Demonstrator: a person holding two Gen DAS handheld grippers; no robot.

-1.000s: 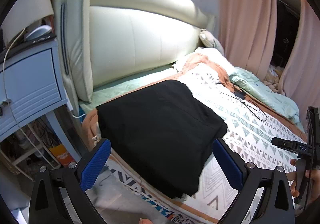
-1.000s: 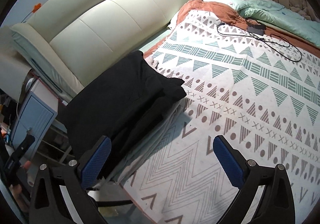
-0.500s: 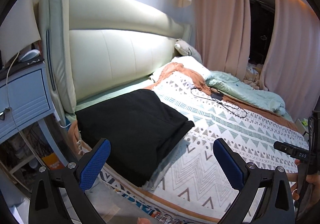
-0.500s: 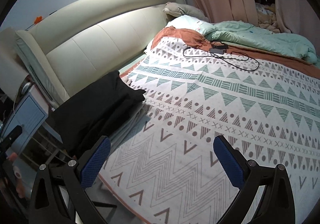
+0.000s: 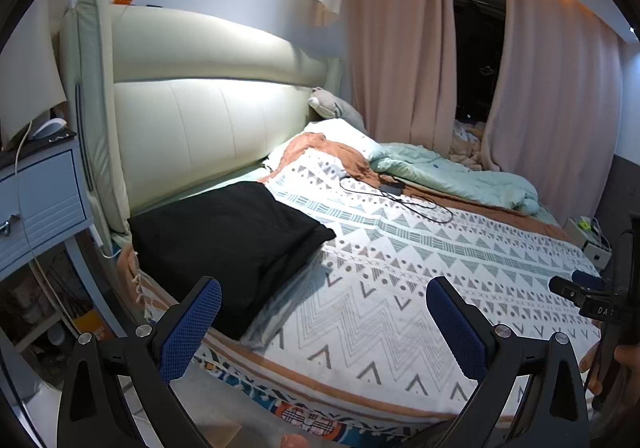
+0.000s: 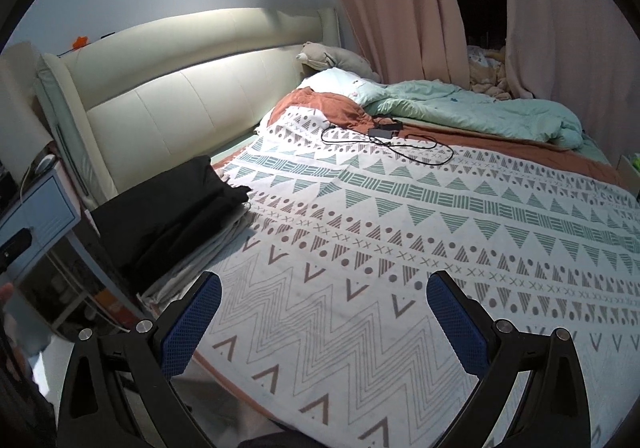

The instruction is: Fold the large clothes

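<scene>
So the black garment [image 5: 224,244] is lying folded into a neat rectangle at the corner of the bed [image 5: 400,404] nearest the headboard [image 5: 200,128], sitting on top of what looks like a pale folded layer that's peeking out underneath along its edge. From the right wrist view the same black garment [image 6: 168,216] is showing up as a stack with a few visible layers, right by the blue nightstand [image 6: 36,220].

Both grippers are hanging in the air off the foot-side edge of the bed, not touching any fabric. The left gripper [image 5: 324,324] is spread wide with nothing between its blue pads, and the right gripper [image 6: 324,320] is standing just as wide apart and empty too, pointing over the patterned blanket [image 6: 420,232]. You can catch part of the right gripper's black body [image 5: 600,304] at the edge of the left view, with a hand [image 5: 612,360] wrapping around it.

Other stuff lying around: a black charger with its cable [image 5: 396,196] is looping across the blanket further up, a mint green duvet [image 5: 460,176] is bunching up along the far side, and pink curtains [image 5: 400,48] are hanging behind.
</scene>
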